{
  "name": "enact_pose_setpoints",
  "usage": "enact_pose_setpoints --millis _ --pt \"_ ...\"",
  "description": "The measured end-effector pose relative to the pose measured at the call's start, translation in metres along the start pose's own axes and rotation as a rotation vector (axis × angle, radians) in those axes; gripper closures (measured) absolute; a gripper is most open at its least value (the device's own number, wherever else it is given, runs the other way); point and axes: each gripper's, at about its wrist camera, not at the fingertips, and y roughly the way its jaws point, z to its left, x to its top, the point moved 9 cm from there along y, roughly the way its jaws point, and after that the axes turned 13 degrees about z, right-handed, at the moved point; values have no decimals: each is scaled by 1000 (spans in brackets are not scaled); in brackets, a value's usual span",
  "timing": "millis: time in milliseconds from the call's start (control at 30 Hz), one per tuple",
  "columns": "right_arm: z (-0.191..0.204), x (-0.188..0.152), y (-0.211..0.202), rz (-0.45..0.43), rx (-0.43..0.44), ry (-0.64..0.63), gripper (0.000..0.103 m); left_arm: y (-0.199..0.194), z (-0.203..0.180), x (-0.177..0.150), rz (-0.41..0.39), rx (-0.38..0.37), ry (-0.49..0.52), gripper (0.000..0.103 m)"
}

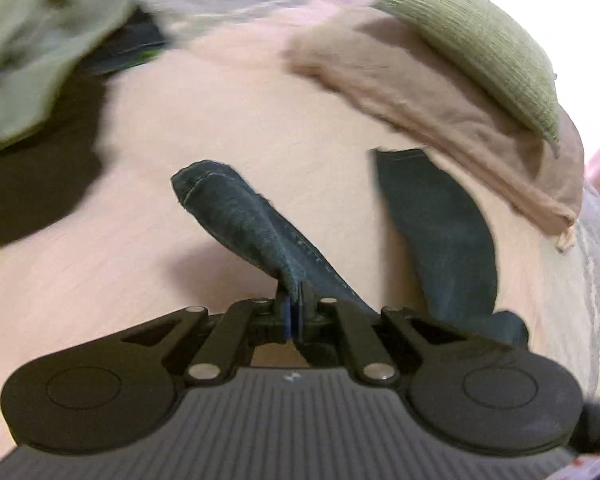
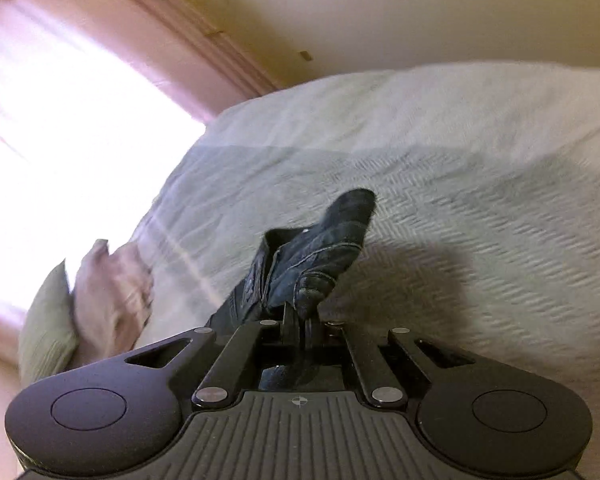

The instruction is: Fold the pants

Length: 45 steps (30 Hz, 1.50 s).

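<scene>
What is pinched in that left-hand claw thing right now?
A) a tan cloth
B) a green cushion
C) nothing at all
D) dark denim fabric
D: in the left wrist view the left gripper is closed on a fold of the dark denim pants, while the green cushion and tan cloth lie apart on the bed.

A bed carries everything — a pale pink sheet [image 1: 240, 92] fills the left wrist view, a cream herringbone bedspread [image 2: 440, 208] the right. On the sheet: light green clothing [image 1: 32, 44] upper left, a tan garment [image 1: 440, 108] upper right with a ribbed olive piece [image 1: 488, 48] on top — dark fabric [image 1: 32, 184] at the left edge.
</scene>
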Motion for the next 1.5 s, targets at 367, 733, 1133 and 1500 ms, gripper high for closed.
enact_pose_setpoints --millis 367,733,1133,1500 --pt "-108 -98 -41 252 -392 102 77 -29 120 -167 221 313 -107 82" --pt "-39 -136 98 388 37 318 44 -1 15 -117 142 65 69 52" --pt "90 -27 107 280 46 109 95 43 -35 -30 126 22 198 53" --pt "66 -31 133 423 -96 381 86 93 -103 6 185 -41 293 52"
